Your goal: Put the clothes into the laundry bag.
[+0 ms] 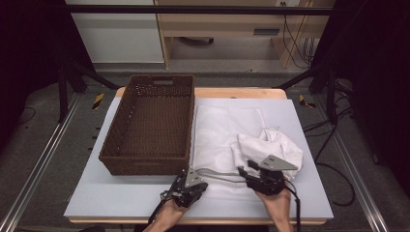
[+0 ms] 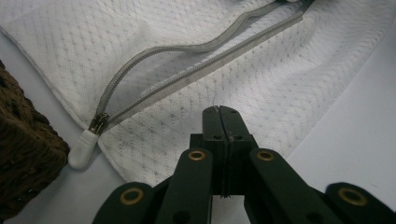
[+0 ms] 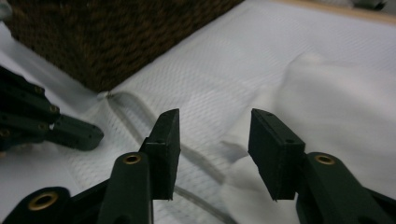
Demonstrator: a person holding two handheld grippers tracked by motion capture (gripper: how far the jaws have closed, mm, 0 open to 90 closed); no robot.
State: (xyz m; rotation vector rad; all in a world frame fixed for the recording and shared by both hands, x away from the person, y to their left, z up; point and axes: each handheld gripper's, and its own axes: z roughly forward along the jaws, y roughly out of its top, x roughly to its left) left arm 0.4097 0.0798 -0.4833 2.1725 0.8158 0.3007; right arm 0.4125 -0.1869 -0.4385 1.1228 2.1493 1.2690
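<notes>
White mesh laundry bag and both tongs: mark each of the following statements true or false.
1. The white mesh laundry bag lies inside the brown woven basket. False: it lies flat on the grey table mat, right of the basket.
2. The bag's grey zipper is partly open. True.
3. The left tongs stand wide open. False: their jaws are shut, pinching the mesh fabric just below the zipper.
4. The right tongs are open. True: nothing is pressed between their jaws.
5. A crumpled white cloth lies on the bag's right part. True.
</notes>
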